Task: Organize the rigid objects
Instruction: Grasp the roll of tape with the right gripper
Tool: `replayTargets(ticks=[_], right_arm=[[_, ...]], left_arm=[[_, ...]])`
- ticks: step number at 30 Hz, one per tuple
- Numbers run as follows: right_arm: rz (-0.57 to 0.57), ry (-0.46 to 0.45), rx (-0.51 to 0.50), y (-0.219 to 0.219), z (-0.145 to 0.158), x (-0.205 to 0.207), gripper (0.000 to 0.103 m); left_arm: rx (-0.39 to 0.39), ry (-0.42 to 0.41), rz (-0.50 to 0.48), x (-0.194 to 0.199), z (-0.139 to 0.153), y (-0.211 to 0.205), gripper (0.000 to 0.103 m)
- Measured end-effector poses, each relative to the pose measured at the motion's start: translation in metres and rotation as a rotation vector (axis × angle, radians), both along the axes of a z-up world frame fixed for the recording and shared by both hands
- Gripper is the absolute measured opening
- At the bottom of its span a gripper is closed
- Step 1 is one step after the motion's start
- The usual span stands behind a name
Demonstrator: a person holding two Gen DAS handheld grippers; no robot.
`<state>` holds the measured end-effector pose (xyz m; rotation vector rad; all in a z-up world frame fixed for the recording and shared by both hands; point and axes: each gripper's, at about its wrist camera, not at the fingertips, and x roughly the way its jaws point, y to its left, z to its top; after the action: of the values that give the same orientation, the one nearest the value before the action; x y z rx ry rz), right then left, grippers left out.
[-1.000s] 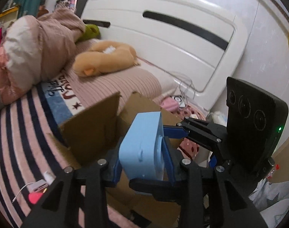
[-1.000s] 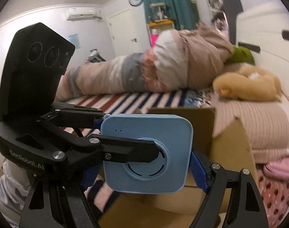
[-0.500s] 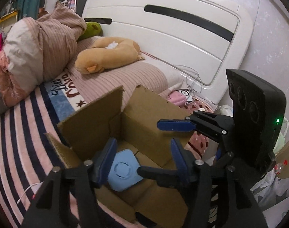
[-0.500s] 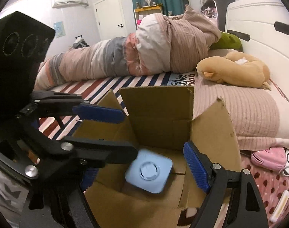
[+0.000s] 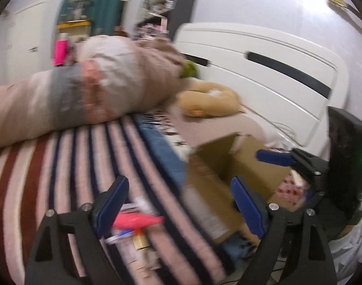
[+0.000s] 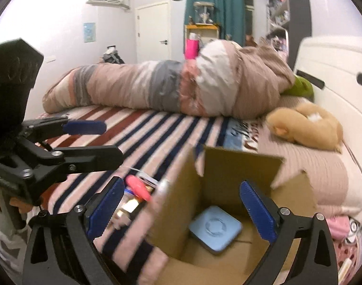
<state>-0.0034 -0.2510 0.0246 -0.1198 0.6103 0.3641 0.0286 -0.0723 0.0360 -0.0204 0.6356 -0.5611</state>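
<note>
Both tools are released and empty. The blue square device (image 6: 215,229) lies flat in the cardboard box (image 6: 230,166). The pink item (image 5: 138,220) lies crosswise on the striped bed, between the left tool's (image 5: 178,204) fingers, nearer it than the right tool (image 6: 181,209).

You have a plain brown cardboard box (image 6: 230,166) holding a pale blue square device (image 6: 215,228). Your gripper pads (image 6: 257,211) are royal blue on black arms. The bedsheet (image 6: 142,128) runs in pink, navy and dark red stripes. On it lie a hot pink object (image 6: 138,186), a tan plush toy (image 6: 306,125) and a rolled quilt (image 6: 171,87) banded beige, grey and white.
</note>
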Motion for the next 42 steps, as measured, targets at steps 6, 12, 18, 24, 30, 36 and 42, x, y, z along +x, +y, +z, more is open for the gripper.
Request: replayTargets(ticks=[6, 12, 18, 24, 30, 36, 42], right_arm=[[0.089, -0.008, -0.071, 0.075, -0.011, 0.009, 0.098], [0.170, 0.098, -0.077, 0.134, -0.052, 0.024, 0.096], [0.140, 0.244, -0.101, 0.144, -0.107, 0.040, 0.084], [0.050, 0.353, -0.161, 0.128, -0.153, 0.059, 0.075], [0.055, 0.471, -0.029, 0.105, -0.172, 0.070, 0.067], [0.147, 0.516, 0.017, 0.111, -0.172, 0.064, 0.041], [0.181, 0.533, -0.041, 0.119, -0.176, 0.051, 0.038]], left_arm=[[0.019, -0.012, 0.173, 0.000, -0.020, 0.075, 0.087], [0.014, 0.016, 0.270, 0.010, -0.053, 0.125, 0.087], [0.004, 0.048, 0.286, 0.019, -0.081, 0.138, 0.087], [0.008, 0.075, 0.291, 0.026, -0.101, 0.137, 0.087], [-0.005, 0.109, 0.277, 0.029, -0.120, 0.137, 0.087], [-0.020, 0.127, 0.273, 0.030, -0.127, 0.138, 0.087], [-0.019, 0.129, 0.276, 0.029, -0.129, 0.141, 0.087]])
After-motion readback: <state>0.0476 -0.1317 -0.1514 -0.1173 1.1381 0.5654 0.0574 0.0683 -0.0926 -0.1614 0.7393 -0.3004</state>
